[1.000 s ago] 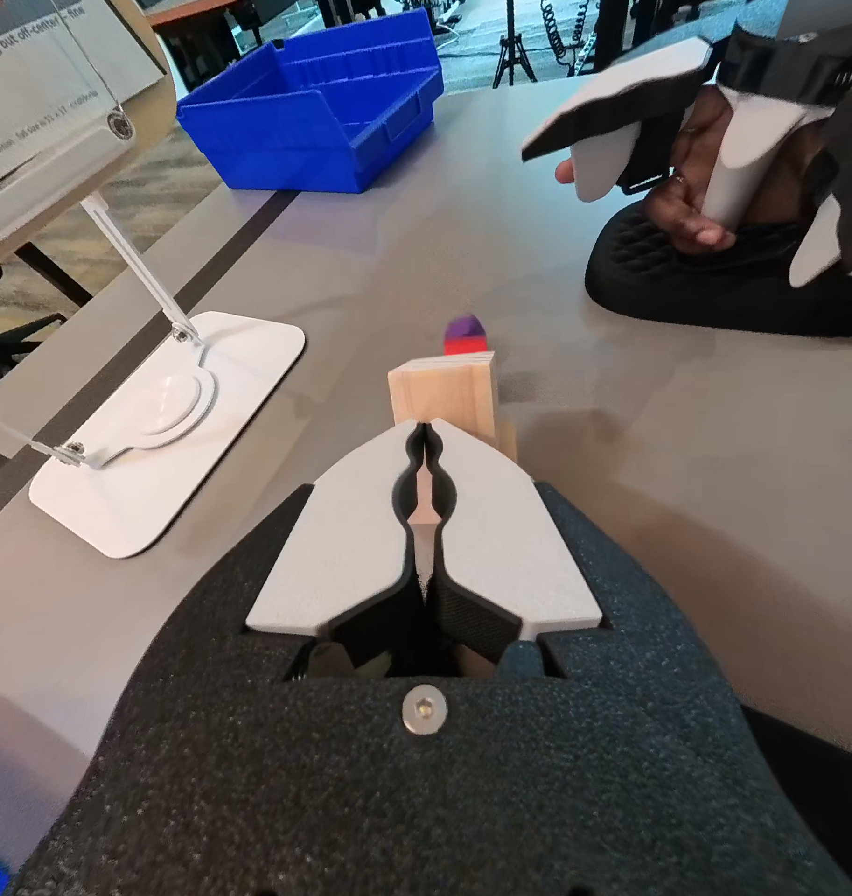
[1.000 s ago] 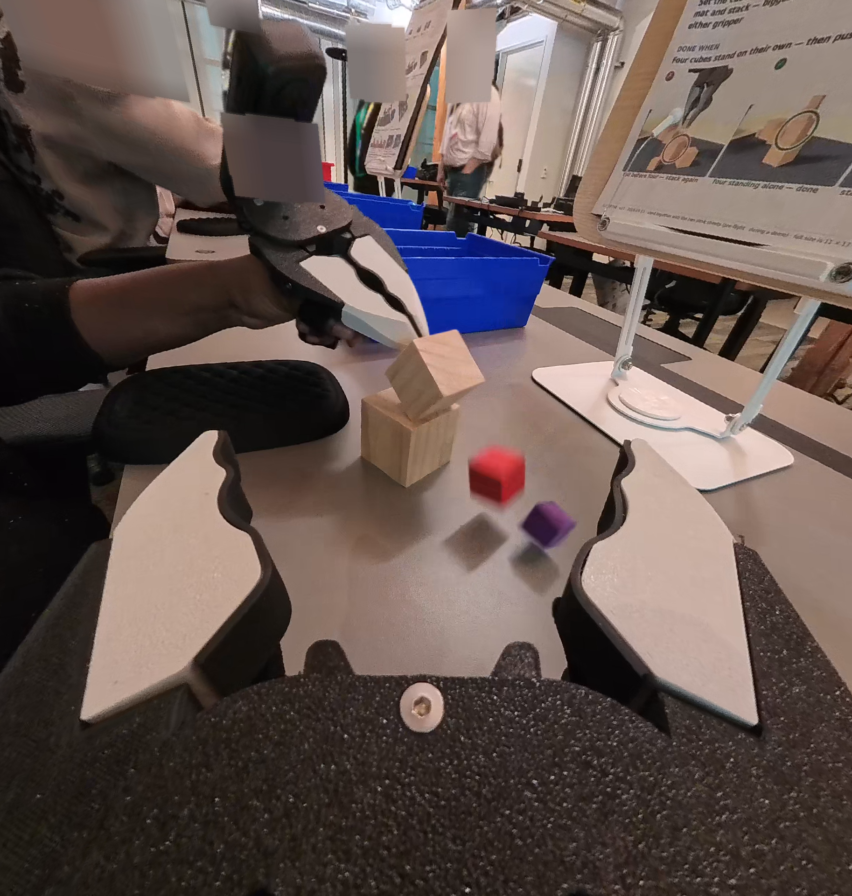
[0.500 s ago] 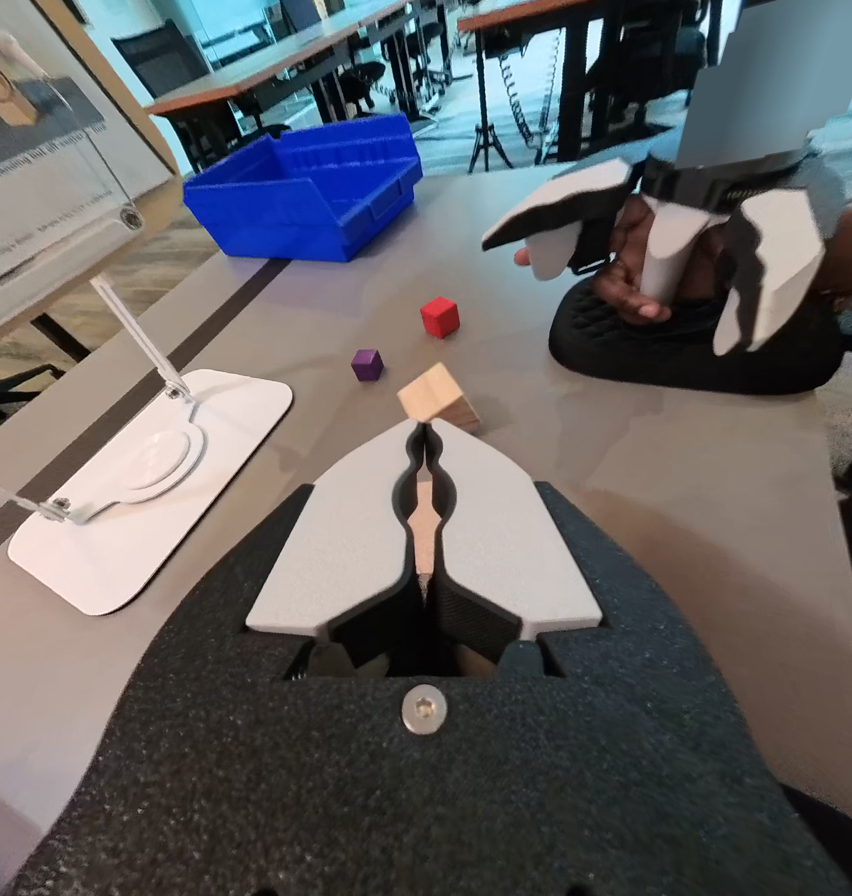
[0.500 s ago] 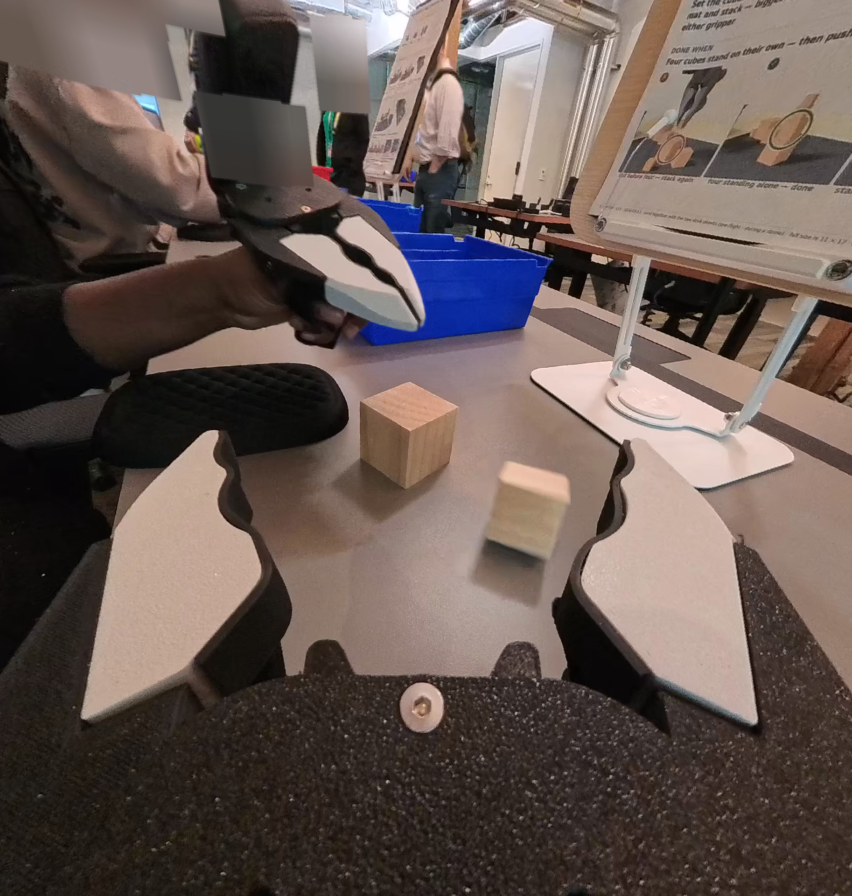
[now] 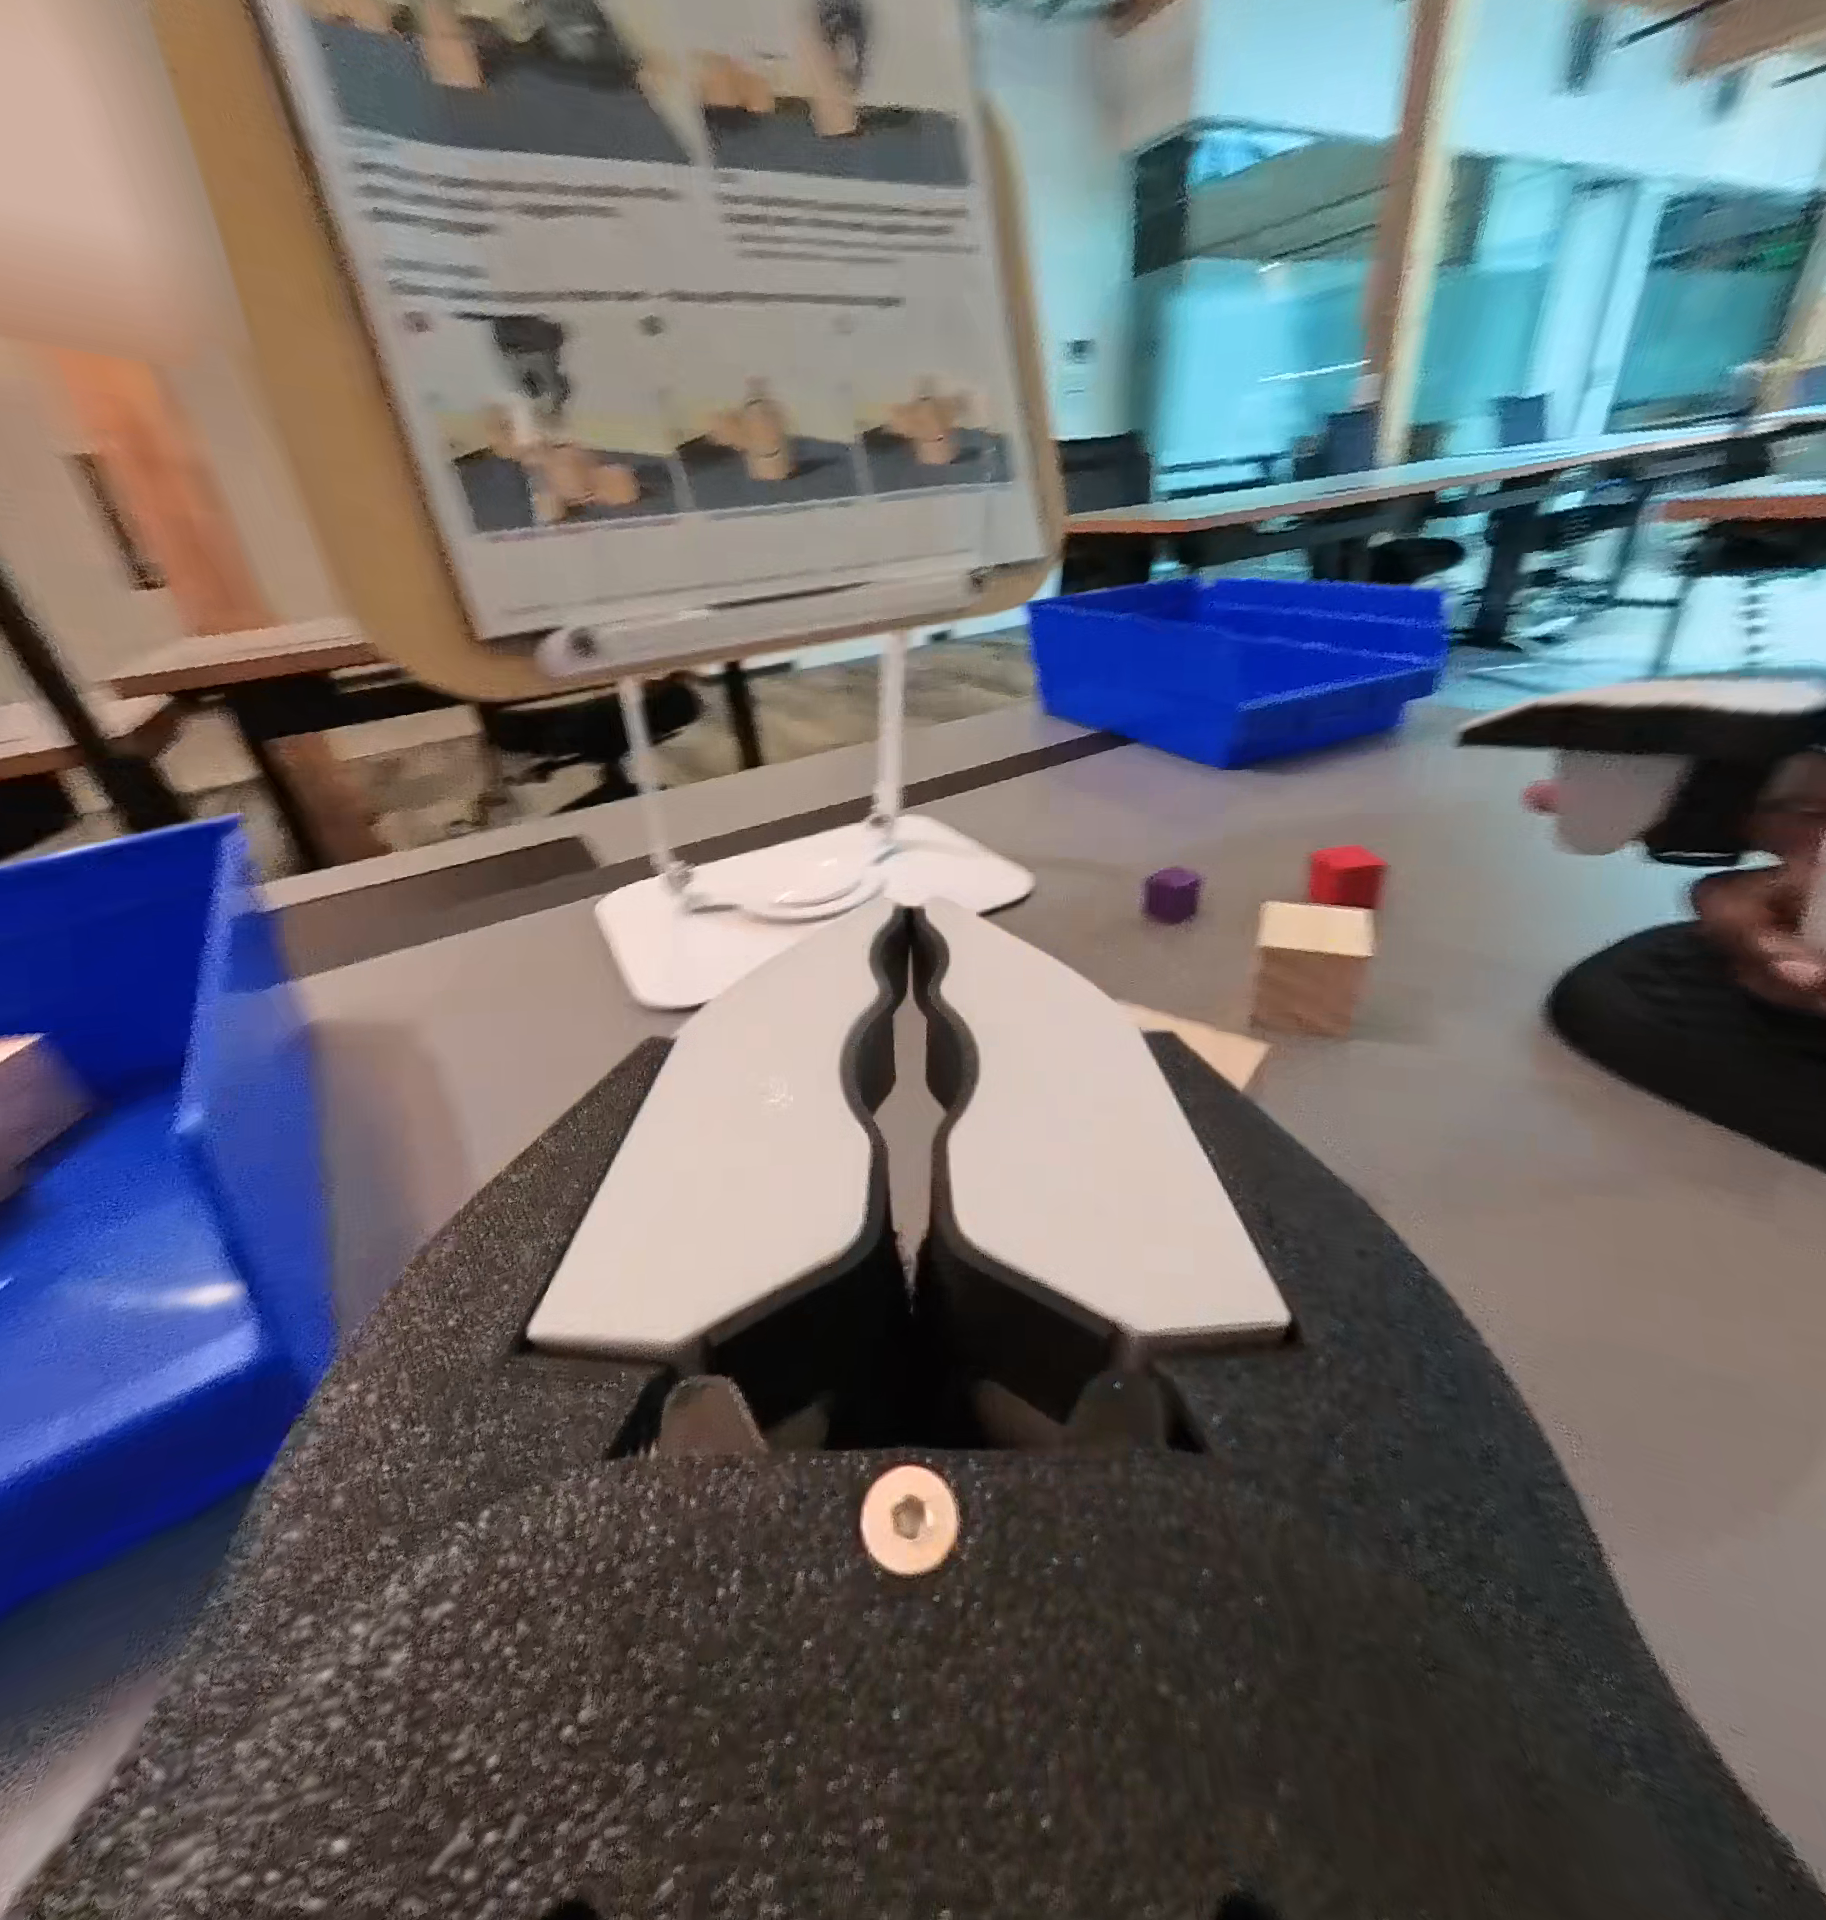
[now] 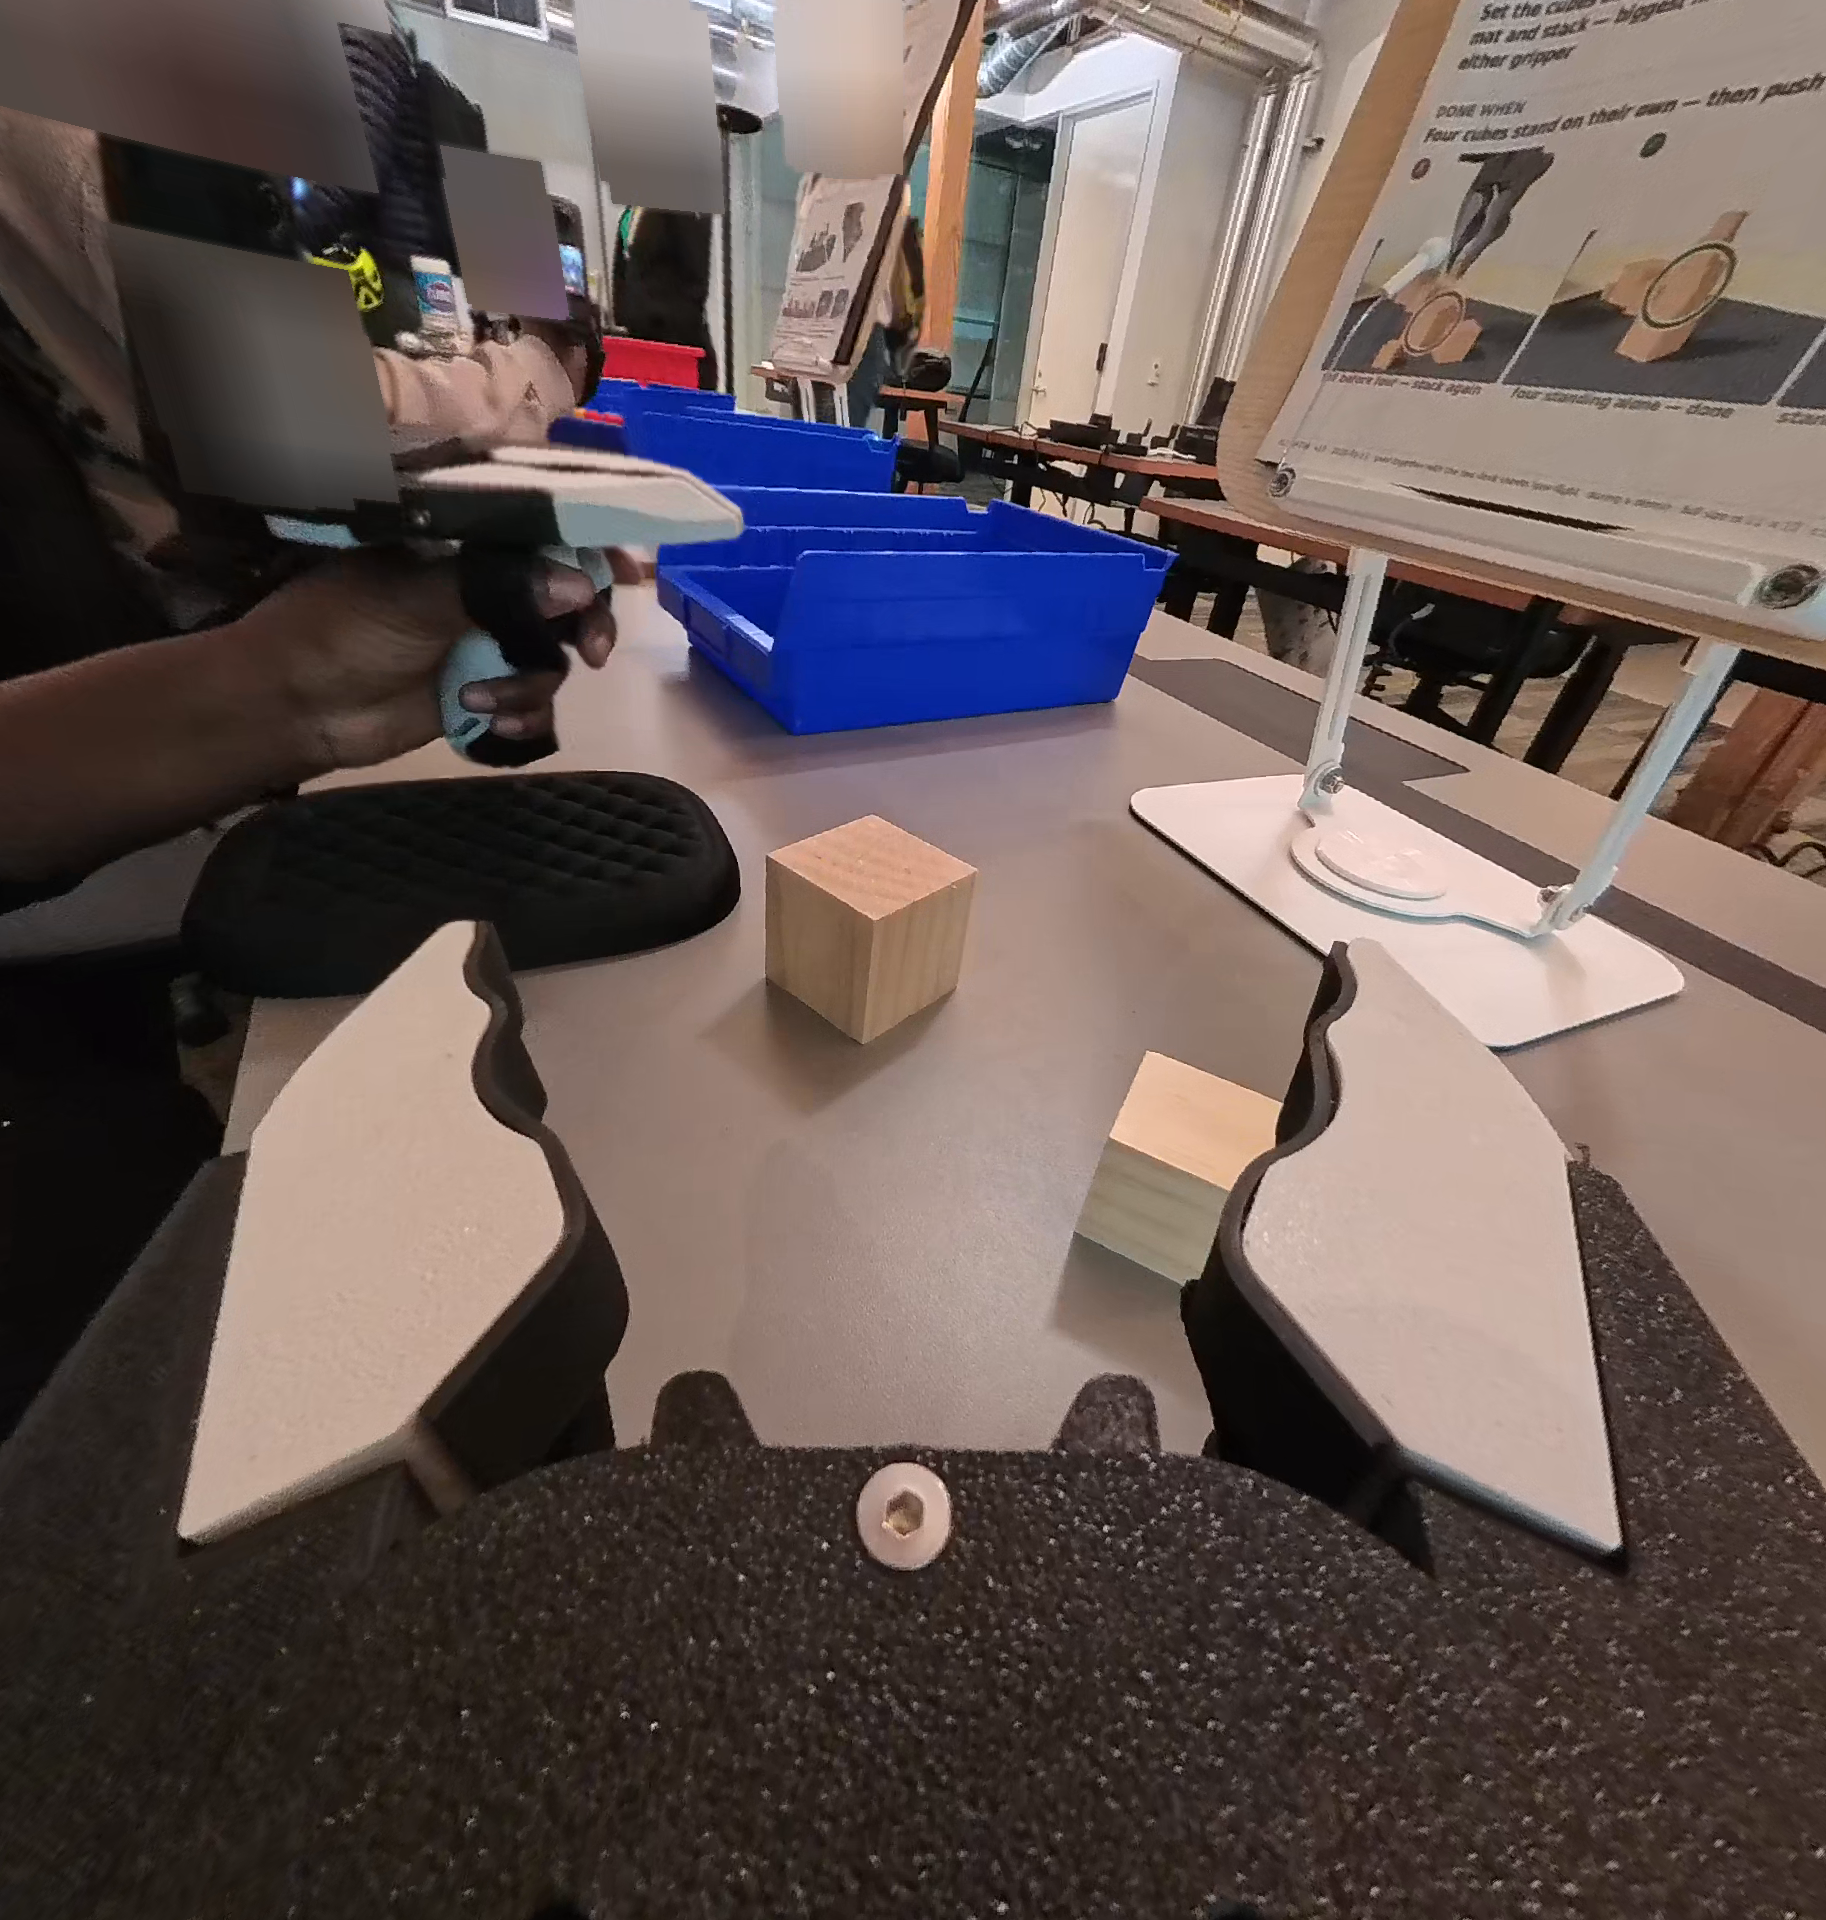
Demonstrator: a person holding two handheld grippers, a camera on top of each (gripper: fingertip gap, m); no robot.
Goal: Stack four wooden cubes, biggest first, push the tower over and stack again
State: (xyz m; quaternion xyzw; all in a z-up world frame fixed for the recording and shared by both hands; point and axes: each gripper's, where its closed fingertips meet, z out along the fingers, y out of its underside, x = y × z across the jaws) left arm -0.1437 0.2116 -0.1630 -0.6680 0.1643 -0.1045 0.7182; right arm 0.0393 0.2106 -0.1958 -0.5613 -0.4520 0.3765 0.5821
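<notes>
The left gripper (image 5: 911, 920) is shown with its fingers (image 5: 784, 1122) closed together, nothing between them, held in the air above the desk (image 5: 1408, 1195) with the tips toward the white stand base (image 5: 784, 935). The right gripper (image 6: 909, 997) is shown with its fingers (image 6: 389, 1195) spread wide and gripping nothing; the smaller wooden cube (image 6: 1179, 1153) lies on the desk just inside the right-hand finger, whether touching it cannot be told, and the larger wooden cube (image 6: 867, 935) stands farther ahead, between the fingertips but apart from both. A collision risk is judged to exist: if the right gripper is shifted sideways or lowered, the smaller cube could be knocked or pushed by the finger beside it. The red cube (image 5: 1345, 878) and purple cube (image 5: 1171, 894) are seen loose on the desk beyond the larger cube and could be scattered by a careless sweep. The black padded rest (image 6: 452, 862) lies to the side, near the larger cube. Containers: the far blue bin (image 6: 909, 623) stands well apart from the cubes, and its contents cannot be seen. The near blue bin (image 5: 109, 1195), at the left edge of the left wrist view, is seen to hold a blurred block-like object (image 5: 5, 1112).
</notes>
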